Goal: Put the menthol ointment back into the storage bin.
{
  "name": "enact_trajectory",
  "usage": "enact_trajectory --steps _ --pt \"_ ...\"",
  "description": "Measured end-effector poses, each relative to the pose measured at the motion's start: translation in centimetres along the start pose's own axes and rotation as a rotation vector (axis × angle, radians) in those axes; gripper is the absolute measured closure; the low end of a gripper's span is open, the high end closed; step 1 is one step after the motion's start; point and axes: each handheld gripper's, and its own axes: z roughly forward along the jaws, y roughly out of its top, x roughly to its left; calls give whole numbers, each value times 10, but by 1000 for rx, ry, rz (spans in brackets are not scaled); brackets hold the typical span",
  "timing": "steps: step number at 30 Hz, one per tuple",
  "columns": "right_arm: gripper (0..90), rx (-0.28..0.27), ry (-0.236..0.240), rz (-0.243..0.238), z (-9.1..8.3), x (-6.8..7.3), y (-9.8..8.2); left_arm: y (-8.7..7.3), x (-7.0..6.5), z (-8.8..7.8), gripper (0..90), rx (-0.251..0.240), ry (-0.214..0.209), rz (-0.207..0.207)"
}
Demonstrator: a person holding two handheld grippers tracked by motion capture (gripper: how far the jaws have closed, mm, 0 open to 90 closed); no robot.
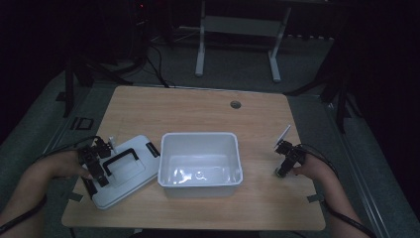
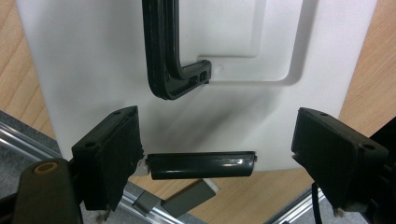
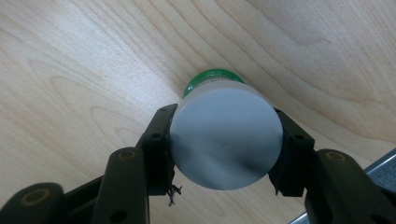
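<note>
A white lid (image 1: 130, 174) with a black handle (image 1: 120, 157) lies flat at the table's left. My left gripper (image 1: 101, 171) hovers over the lid's near edge. In the left gripper view its jaws (image 2: 217, 114) stand wide open above the lid (image 2: 93, 70), with a black latch (image 2: 201, 164) lying between them and a gap on the right side; the handle (image 2: 163, 60) is further up. At the table's right, my right gripper (image 1: 282, 168) is shut on a small jar (image 1: 279, 172). In the right gripper view both pads press the sides of the grey-capped, green-banded jar (image 3: 224, 140), inside my right gripper (image 3: 224, 116).
An open white bin (image 1: 199, 140) stands in the middle of the wooden table (image 1: 198, 111), between the two hands. A cable hole (image 1: 235, 104) sits near the far edge. Beyond the table are a dark floor, cables and the legs of a white desk (image 1: 200, 54).
</note>
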Motion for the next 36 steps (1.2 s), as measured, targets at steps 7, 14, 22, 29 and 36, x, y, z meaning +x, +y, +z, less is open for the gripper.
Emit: enact_trajectory --steps 7,14,22,29,36 --pt "497 -8 2 -29 -15 3 -1 0 0 0 162 0 -4 1" --pt "497 -28 -4 -63 -34 12 0 1 -1 0 179 10 -3 -2" --pt "496 -36 -3 -116 -57 24 4 3 -2 -3 179 10 11 -4" --pt "497 -50 -4 -179 -79 37 11 4 -2 -1 179 14 5 0" --pt "497 -95 -10 -231 -108 50 21 5 -3 -2 179 8 8 5"
